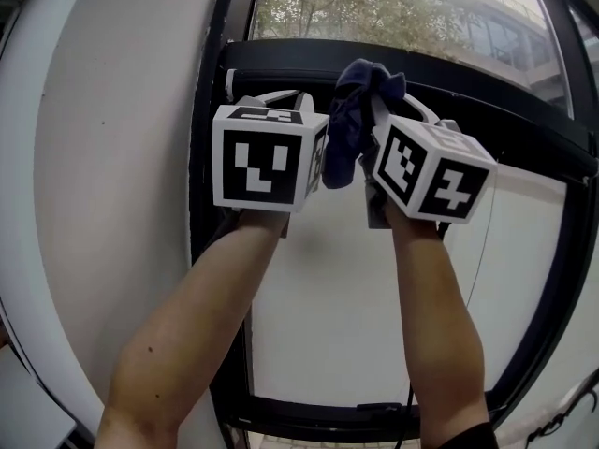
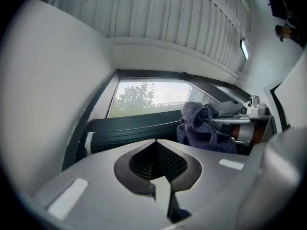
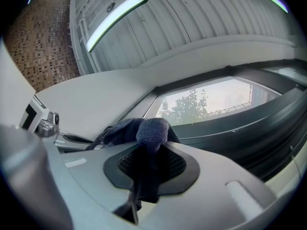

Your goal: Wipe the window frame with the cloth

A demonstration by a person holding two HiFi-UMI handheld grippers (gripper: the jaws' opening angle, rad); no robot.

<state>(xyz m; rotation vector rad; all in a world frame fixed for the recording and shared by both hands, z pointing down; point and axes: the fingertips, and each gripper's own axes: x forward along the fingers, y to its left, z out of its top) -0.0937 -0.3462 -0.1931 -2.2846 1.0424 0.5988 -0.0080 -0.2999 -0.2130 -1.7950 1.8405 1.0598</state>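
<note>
Where right gripper (image 3: 156, 145) clamps it, cloth (image 3: 151, 128) bulges above the jaws | left gripper (image 2: 156, 142) closed, empty.

An indoor room beside a window, more like an office or public building than a home, though which cannot be told. A dark metal window frame (image 1: 524, 120) sits in a plain white wall (image 1: 122, 157). Overhead is a slatted panel ceiling (image 3: 201, 18) with a long strip light (image 3: 117, 14) (and small brown tiles (image 3: 38, 42) on one surface). Through the glass stand trees (image 1: 318, 7) and a many-windowed building (image 1: 505, 36).
</note>
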